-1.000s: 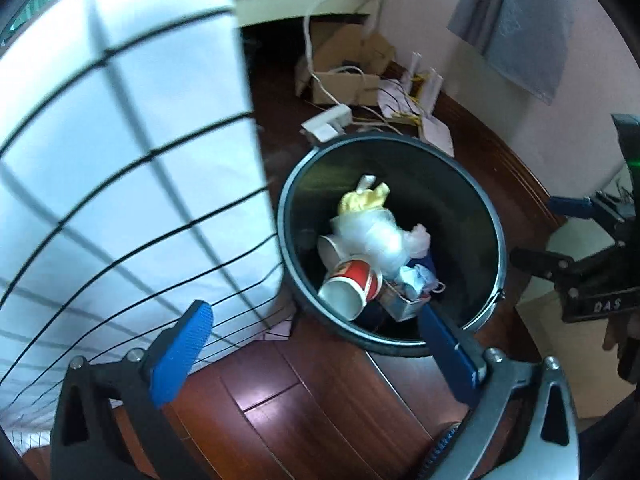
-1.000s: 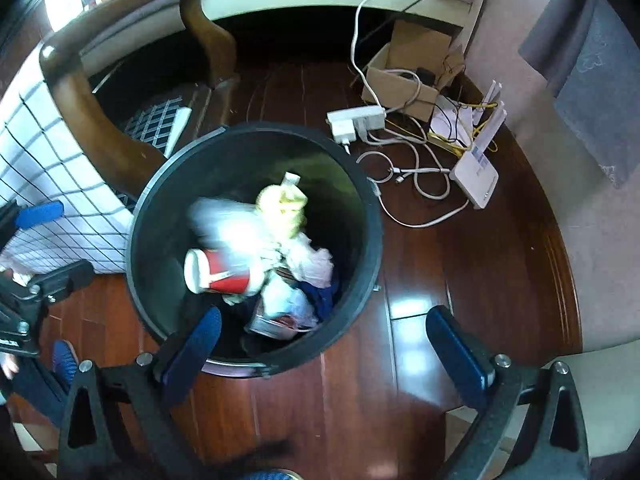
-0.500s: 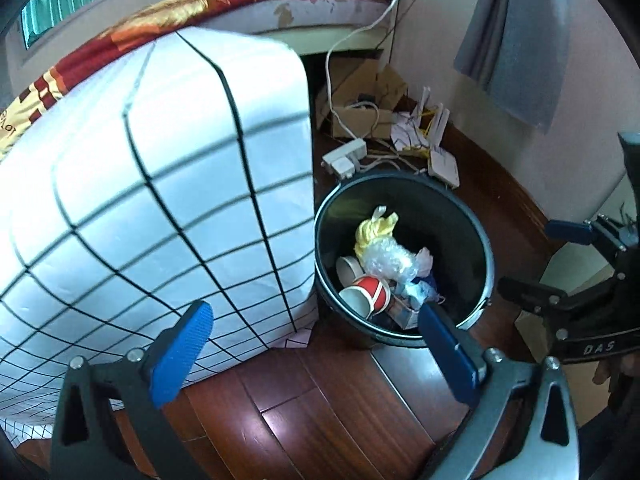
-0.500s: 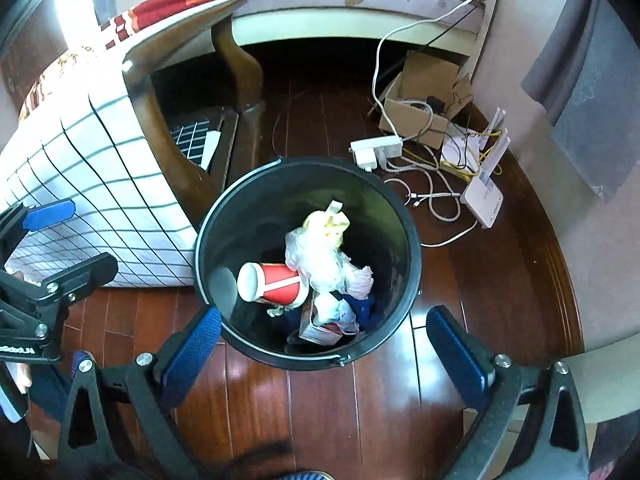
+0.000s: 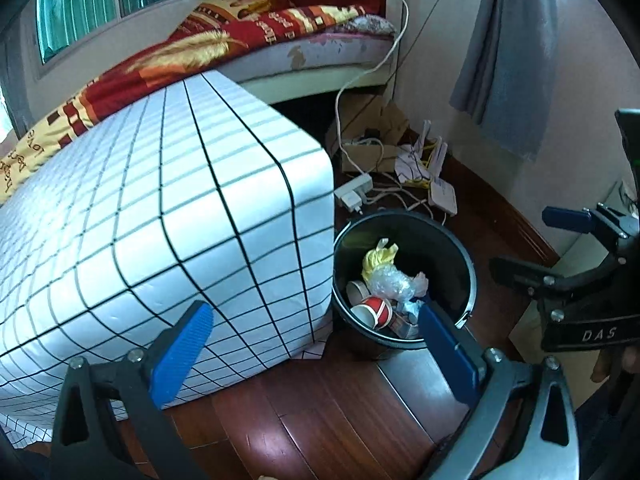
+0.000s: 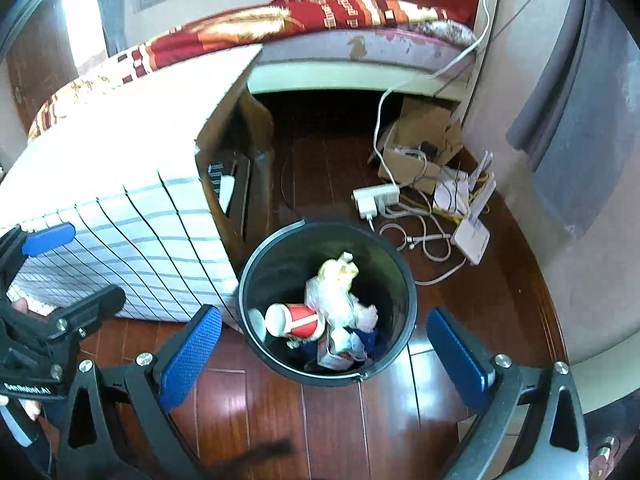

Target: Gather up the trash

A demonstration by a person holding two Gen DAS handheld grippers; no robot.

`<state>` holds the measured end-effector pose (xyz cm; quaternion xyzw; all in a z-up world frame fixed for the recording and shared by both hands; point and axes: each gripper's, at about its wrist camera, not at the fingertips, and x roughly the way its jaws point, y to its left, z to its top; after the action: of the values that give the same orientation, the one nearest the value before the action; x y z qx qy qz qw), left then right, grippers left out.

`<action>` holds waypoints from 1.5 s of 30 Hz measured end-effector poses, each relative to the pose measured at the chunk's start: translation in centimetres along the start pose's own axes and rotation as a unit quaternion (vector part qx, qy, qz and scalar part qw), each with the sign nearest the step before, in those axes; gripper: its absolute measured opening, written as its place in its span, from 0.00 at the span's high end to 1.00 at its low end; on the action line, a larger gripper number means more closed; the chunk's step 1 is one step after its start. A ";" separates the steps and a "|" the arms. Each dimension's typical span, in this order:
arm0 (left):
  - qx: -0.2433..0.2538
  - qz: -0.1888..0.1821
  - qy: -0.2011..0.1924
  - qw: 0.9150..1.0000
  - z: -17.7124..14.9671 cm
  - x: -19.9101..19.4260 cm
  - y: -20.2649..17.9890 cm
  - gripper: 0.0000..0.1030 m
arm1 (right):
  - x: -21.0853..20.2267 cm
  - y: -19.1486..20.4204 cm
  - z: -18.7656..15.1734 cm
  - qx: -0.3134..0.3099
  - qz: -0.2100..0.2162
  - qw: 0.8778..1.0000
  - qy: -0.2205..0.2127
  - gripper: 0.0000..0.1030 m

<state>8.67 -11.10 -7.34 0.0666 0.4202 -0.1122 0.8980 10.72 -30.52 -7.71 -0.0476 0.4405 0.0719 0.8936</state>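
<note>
A black trash bin (image 6: 326, 300) stands on the dark wooden floor (image 6: 320, 420), just beside the corner of a table draped in a white grid-patterned cloth (image 5: 160, 220). Inside the bin lie a red paper cup (image 6: 294, 320) on its side, a crumpled clear plastic bag (image 6: 332, 296), a yellow wrapper (image 6: 338, 268) and some smaller scraps at the bottom. The left gripper (image 5: 316, 354) hangs above the floor near the bin, its blue-padded jaws spread wide and holding nothing; the right gripper (image 6: 326, 354) sits above the bin's near rim, likewise wide apart and empty. Each gripper shows at the edge of the other's view. Behind the bin, a white power strip (image 6: 376, 196), tangled white cables (image 6: 424, 236), a white router (image 6: 472, 238) and an open cardboard box (image 6: 420, 140) lie on the floor near the wall, below a bed with a red patterned blanket (image 5: 224, 40).
</note>
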 end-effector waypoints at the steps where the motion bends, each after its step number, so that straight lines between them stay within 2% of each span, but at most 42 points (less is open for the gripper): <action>1: 0.000 0.001 -0.001 1.000 0.1 -0.3 0.0 0.00 | -0.6 0.2 0.3 0.000 0.000 1.000 -0.005 0.00; 9: -0.002 0.018 -0.019 1.000 0.2 -3.8 0.8 0.00 | -5.1 1.9 1.5 0.000 -0.008 0.999 -0.035 0.00; 17: -0.007 0.036 -0.063 0.997 0.8 -8.9 1.4 0.00 | -10.5 3.9 1.9 -0.005 -0.012 0.997 -0.073 0.00; 30: 0.006 0.042 -0.116 0.992 0.6 -15.4 0.9 0.00 | -18.5 5.0 1.7 -0.009 -0.029 0.992 -0.123 0.00; 36: -0.011 0.054 -0.155 0.986 0.2 -18.9 1.4 0.00 | -22.2 5.5 0.5 0.002 -0.026 0.989 -0.148 0.00; 45: -0.003 0.055 -0.175 0.983 -1.9 -22.1 0.3 0.00 | -26.7 6.7 -2.5 -0.001 -0.030 0.984 -0.177 0.00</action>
<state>-6.39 -7.15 8.41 0.0666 0.2523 -0.0713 0.9627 -8.41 -26.64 11.84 -0.0482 0.2738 0.0523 0.9591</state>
